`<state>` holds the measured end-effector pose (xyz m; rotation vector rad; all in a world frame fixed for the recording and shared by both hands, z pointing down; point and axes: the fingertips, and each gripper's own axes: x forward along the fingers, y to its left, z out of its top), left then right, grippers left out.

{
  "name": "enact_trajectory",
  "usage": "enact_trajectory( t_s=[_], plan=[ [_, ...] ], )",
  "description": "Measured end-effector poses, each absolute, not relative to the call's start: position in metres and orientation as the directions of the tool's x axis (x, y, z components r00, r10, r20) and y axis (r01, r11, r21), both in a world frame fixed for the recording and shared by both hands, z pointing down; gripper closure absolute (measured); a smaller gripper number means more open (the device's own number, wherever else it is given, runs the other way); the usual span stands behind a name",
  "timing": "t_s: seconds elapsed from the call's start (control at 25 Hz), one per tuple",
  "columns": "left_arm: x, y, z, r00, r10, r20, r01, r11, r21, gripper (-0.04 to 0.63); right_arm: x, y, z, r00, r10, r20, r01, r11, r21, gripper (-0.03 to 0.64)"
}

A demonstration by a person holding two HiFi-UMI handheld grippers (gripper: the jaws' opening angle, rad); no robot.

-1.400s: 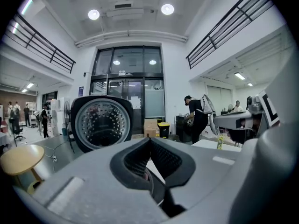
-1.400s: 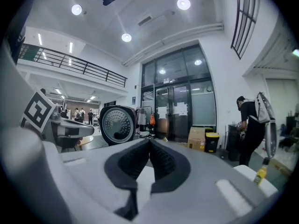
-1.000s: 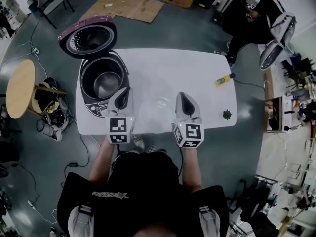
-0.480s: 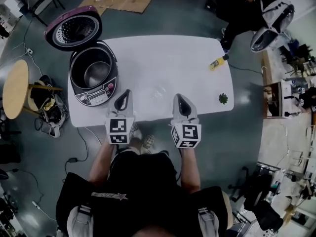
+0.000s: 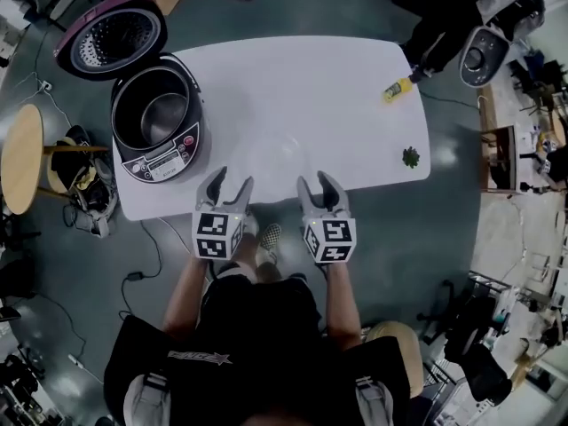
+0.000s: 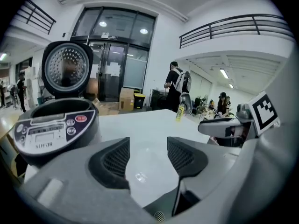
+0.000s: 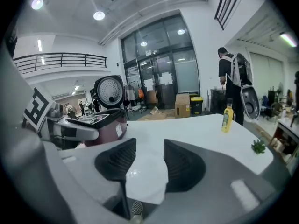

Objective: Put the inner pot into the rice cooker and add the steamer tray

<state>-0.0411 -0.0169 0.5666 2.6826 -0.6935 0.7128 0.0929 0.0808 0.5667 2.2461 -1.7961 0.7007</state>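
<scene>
The rice cooker (image 5: 133,153) stands at the table's left end with its purple lid (image 5: 111,34) swung open, and a shiny metal inner pot (image 5: 164,118) sits inside it. A faint clear round thing, perhaps the steamer tray (image 5: 286,146), lies mid-table ahead of both grippers. My left gripper (image 5: 224,183) and right gripper (image 5: 321,182) hover side by side over the table's near edge. The jaws of both are opening, with nothing between them. In the left gripper view the cooker (image 6: 51,129) is close on the left.
A yellow bottle (image 5: 398,87) and a small green object (image 5: 410,157) lie at the white table's (image 5: 337,87) right end. A wooden stool (image 5: 22,158) stands left of the table. A person with a backpack (image 6: 177,85) stands beyond the far right corner.
Both grippers have drawn back toward the near table edge and sunk lower. Their jaws, shut in the earlier frames, now stand apart.
</scene>
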Motion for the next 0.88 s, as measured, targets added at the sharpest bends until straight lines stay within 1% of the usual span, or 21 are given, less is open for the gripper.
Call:
enact_trajectory(
  t_s=[0.12,0.4,0.88],
  plan=[
    [-0.047,-0.014,0.597,0.740,-0.357,0.570,-0.519,-0.842,0.147,0.336,0.092,0.085,0.595,0.155,-0.846,0.511,-0.951,-0.267,-0.154,0.430],
    [-0.053,-0.017,0.655,0.695,-0.328,0.640,-0.543,-0.823,0.167,0.331,0.096,0.088,0.654,0.146,-0.794,0.590,-0.935,-0.306,-0.180,0.430],
    [-0.058,-0.015,0.724,0.626,-0.270,0.732,-0.557,-0.811,0.178,0.331,0.097,0.083,0.718,0.108,-0.744,0.660,-0.921,-0.325,-0.215,0.430]
  ],
)
